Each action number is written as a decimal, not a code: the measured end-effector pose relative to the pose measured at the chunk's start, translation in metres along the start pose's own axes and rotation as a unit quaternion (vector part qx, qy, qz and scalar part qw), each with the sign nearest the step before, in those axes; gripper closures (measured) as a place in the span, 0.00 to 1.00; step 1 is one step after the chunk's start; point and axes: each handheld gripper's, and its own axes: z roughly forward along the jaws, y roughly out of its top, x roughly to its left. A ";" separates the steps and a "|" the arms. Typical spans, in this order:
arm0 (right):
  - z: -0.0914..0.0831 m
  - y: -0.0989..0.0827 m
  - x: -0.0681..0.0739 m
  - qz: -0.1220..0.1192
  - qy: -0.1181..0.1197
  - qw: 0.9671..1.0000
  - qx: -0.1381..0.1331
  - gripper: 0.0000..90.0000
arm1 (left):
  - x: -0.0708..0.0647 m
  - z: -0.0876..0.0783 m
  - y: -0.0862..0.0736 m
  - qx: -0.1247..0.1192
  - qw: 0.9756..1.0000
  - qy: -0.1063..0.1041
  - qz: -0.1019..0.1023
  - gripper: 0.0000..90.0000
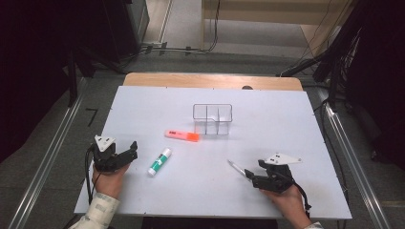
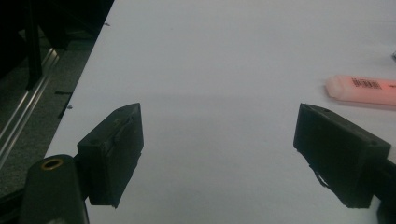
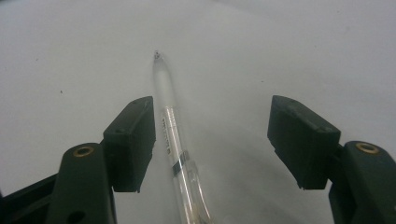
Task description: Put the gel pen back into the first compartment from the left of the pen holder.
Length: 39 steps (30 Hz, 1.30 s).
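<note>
My right gripper (image 1: 248,177) sits low at the near right of the white table (image 1: 267,119), jaws apart with the clear pen (image 1: 236,168) lying flat between them. In the right gripper view the pen (image 3: 175,149) runs lengthwise between my jaws, close beside the left one, clear gap to the right one, tip pointing away from me. Pads not pressing on it, so not gripped.

My left gripper (image 1: 128,153) is at the near left edge of the table, jaws wide apart, nothing between them, just bare table (image 2: 224,70) in the left gripper view.

Green-and-white glue stick (image 1: 159,161) lies flat just right of the left gripper, not touching it. Orange highlighter (image 1: 182,136) lies flat a bit farther in, near the table middle; its end shows at the right edge of the left gripper view (image 2: 362,90). Clear divided organizer box (image 1: 212,119) stands upright just beyond and right of the highlighter, close but apart. Pen is well apart from the box.
</note>
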 end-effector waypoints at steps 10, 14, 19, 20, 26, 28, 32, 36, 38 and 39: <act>0.003 -0.001 0.005 -0.020 -0.002 1.000 0.003 0.37 | 0.000 0.000 0.000 0.000 1.000 0.000 0.000 0.18; 0.004 -0.001 0.006 -0.026 0.004 1.000 0.006 0.37 | 0.000 0.000 0.000 0.000 1.000 0.000 -0.001 0.18; 0.005 -0.001 0.007 -0.031 0.011 0.999 0.006 0.42 | 0.000 0.000 0.000 0.000 1.000 -0.001 0.000 0.18; 0.005 -0.001 0.007 -0.032 0.011 0.999 0.007 0.44 | 0.000 0.000 0.000 0.000 1.000 -0.001 0.000 0.18; 0.008 -0.002 0.008 -0.035 0.016 0.999 0.022 0.52 | 0.000 0.000 0.000 0.000 1.000 0.000 -0.001 0.18; 0.008 -0.002 0.008 -0.036 0.014 0.999 0.026 0.55 | 0.000 0.000 0.000 0.000 1.000 -0.001 0.000 0.18; 0.009 -0.002 0.009 -0.042 0.012 0.999 0.030 0.60 | 0.000 0.000 0.000 0.000 1.000 -0.001 0.000 0.18; 0.010 -0.002 0.010 -0.050 0.011 0.998 0.033 0.63 | 0.000 0.000 0.000 0.000 1.000 -0.001 0.000 0.18; 0.010 -0.002 0.010 -0.051 0.011 0.998 0.033 0.64 | 0.000 0.000 0.000 0.000 1.000 -0.001 0.000 0.18; 0.010 -0.002 0.011 -0.052 0.010 0.998 0.034 0.64 | 0.000 0.000 0.000 0.001 1.000 -0.001 0.000 0.18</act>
